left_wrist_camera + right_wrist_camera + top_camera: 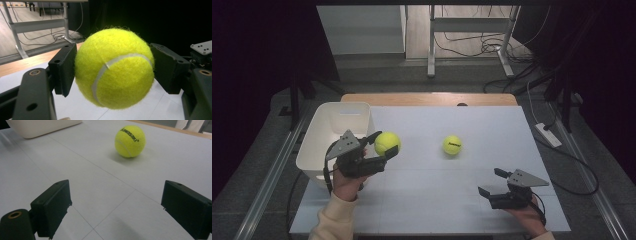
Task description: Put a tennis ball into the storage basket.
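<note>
Bin (324, 131) first, at the far left of the white desk (437, 200): a pale, open plastic tub, standing right at the desk's left edge. Just to its right, the left gripper (384, 146) is held up off the desk by a hand in a cream sleeve (332, 220), and its jaws are clamped on a yellow tennis ball (387, 143), one black pad pressed into each side of the felt. From the left gripper view the held ball (114, 68) hangs clear above the desk surface, its white seam curving across the front. That ball sits beside the bin's right wall, not over the opening. Further right, a second tennis ball (452, 145) lies alone on the desk near the middle; the right gripper view shows black lettering on it (130, 141). Farthest right, low and near the front edge, the right gripper (490, 183) rests with its jaws spread wide and nothing between them, well apart from the loose ball.
</note>
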Tool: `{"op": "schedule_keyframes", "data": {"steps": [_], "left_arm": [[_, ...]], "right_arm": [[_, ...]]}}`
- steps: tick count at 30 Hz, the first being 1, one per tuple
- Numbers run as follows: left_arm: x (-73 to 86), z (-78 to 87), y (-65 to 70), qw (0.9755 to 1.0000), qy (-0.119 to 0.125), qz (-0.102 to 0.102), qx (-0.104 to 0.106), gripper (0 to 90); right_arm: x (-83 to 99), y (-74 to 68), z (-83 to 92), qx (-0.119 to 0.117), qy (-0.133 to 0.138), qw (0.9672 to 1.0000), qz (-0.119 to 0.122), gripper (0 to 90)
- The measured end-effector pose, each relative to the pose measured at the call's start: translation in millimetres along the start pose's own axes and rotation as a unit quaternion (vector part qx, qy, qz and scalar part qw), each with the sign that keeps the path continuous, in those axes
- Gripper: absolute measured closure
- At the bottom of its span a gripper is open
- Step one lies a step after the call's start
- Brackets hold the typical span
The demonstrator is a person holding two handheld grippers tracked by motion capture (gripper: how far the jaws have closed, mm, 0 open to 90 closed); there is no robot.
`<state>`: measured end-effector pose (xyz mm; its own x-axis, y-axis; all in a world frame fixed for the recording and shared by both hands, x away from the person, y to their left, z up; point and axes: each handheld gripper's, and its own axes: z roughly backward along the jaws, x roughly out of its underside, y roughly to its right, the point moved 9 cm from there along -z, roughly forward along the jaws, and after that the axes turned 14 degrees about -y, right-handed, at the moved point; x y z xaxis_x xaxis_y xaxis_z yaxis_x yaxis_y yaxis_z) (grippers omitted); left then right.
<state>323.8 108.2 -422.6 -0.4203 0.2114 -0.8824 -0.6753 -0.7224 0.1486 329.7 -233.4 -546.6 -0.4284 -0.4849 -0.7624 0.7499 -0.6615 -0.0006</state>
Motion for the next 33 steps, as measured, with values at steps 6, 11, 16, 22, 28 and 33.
{"op": "schedule_keyframes", "data": {"steps": [6, 11, 16, 22, 28, 33], "left_arm": [[-1.1, 4.5, -5.4, 0.9999, 0.007, 0.006, -0.008, 26.7], [-1.5, 4.1, -9.0, 0.9998, 0.007, 0.01, -0.015, 26.7], [-1.8, 3.2, -10.0, 0.9997, 0.007, 0.016, -0.019, 26.7], [-3.9, 3.7, -20.9, 0.9989, 0.01, 0.03, -0.034, 26.7], [-7.0, 2.7, -29.0, 0.9985, -0.001, 0.033, -0.044, 26.7], [-8.2, 4.2, -40.7, 0.9975, -0.007, 0.042, -0.056, 26.6]], "right_arm": [[-0.1, 0.2, 0.4, 0.001, 0.0, 1.0, 0.0, 8.9], [-0.4, 0.2, 0.0, 0.001, 0.0, 1.0, 0.0, 9.0], [-0.4, 2.8, -0.1, 0.004, 0.002, 1.0, -0.006, 9.0], [-0.6, 4.1, 1.8, -0.001, 0.009, 0.9999, -0.012, 9.1], [-0.9, 2.8, 2.4, -0.005, 0.012, 0.9999, -0.011, 9.1], [-0.5, 2.5, 2.4, -0.004, 0.01, 0.9999, -0.013, 9.1]]}}
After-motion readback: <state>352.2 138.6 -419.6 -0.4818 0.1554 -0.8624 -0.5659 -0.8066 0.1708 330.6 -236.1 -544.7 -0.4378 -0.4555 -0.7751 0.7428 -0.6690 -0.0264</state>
